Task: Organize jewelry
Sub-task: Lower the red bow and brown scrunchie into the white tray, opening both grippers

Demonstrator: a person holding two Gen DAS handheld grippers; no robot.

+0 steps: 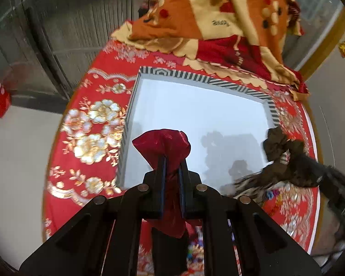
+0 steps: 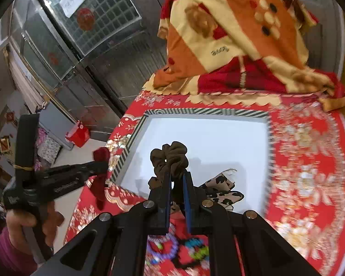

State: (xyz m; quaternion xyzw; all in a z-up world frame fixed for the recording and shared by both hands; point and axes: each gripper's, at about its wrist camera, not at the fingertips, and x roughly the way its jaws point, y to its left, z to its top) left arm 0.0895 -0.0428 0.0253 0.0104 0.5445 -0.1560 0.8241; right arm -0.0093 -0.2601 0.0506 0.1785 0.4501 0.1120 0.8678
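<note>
red satin scrunchie (image 1: 162,147) pinched in left hand-held gripper (image 1: 172,161), brown scrunchie (image 2: 170,158) in right (image 2: 177,177).

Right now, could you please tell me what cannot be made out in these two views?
- Beads, right wrist view: blurred, partly behind the right tool.
- Patterned cloth: half hidden by that tool.
- Red scrunchie, left wrist view: lower part hidden by the left tool.

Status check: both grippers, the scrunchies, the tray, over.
Left gripper shut on red scrunchie. Right gripper shut on brown scrunchie. Both above the empty striped-rim tray; nothing blocking.
</note>
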